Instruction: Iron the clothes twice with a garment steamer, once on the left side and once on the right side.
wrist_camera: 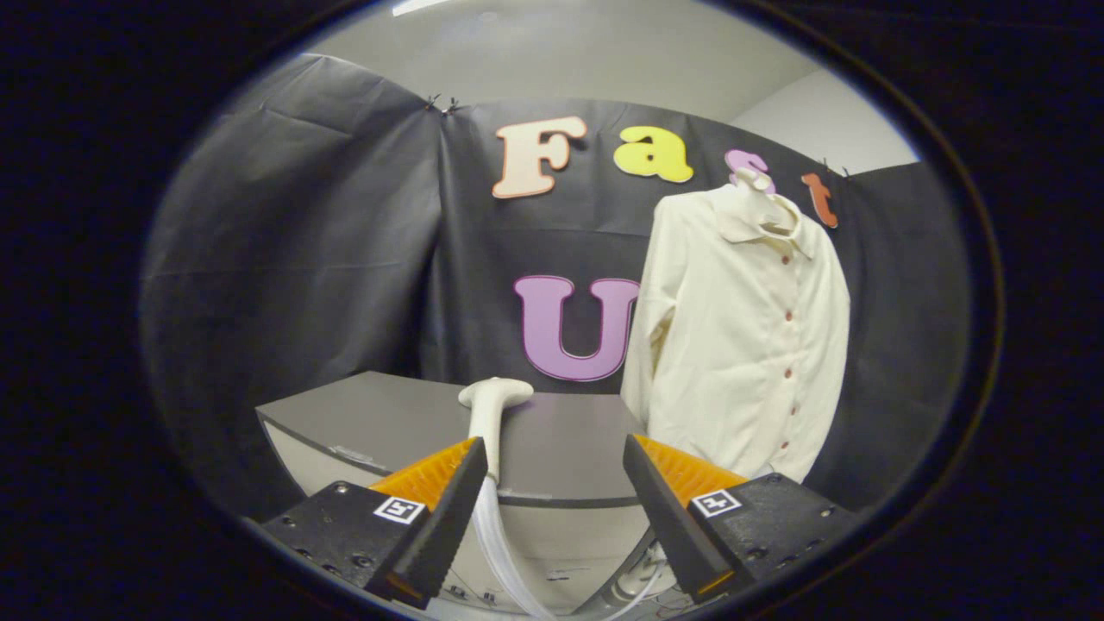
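i see my gripper (552,509) with its fingers spread wide, pinching nothing. between them, closer to the left finger, the garment steamer (492,414) stands upright, its head resting at the edge of a grey table (379,410) and its pale hose (504,552) trailing down under the fingers. beyond the right finger a cream button-up shirt (742,336) hangs on a hanger, well apart from the steamer. black cloth wall (293,241) behind, pale ceiling (552,52) above.

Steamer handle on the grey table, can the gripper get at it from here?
Probably yes. The gripper is open, and the steamer handle stands just ahead, close by one finger, with nothing between. The shirt hangs off to the side.
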Available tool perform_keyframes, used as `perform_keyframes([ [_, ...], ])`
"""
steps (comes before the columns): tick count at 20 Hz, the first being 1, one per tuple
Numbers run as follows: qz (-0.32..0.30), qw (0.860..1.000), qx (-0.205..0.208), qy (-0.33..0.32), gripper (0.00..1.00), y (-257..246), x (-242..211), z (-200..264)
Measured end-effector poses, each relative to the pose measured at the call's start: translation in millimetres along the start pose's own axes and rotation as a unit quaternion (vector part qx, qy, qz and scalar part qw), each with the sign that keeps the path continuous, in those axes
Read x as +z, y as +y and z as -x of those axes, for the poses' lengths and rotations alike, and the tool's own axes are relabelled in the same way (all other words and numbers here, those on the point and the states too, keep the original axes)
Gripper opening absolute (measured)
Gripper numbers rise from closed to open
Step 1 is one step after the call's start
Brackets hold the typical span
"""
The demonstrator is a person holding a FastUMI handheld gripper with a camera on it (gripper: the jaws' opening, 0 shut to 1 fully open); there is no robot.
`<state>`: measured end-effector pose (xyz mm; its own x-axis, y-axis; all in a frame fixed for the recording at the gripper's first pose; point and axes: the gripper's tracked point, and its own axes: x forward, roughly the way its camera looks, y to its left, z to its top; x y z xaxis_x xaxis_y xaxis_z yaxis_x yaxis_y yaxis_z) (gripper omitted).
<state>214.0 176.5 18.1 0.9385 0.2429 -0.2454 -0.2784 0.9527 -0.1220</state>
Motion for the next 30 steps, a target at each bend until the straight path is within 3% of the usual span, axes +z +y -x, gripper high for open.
perform_keyframes([
  [5,0.027,0.997,0.025,0.074,0.97,25,-13,-72],
  [9,0.000,0.993,0.034,0.117,0.97,39,-21,-114],
  [16,0.008,0.975,0.066,0.213,0.96,76,-59,-144],
  [18,0.005,0.974,0.069,0.217,0.89,84,-60,-152],
  [21,0.013,0.971,0.041,0.237,0.67,74,-68,-154],
  [24,-0.009,0.970,0.059,0.234,0.46,77,-67,-155],
  [30,-0.080,0.972,0.112,0.189,0.44,81,-50,-148],
])
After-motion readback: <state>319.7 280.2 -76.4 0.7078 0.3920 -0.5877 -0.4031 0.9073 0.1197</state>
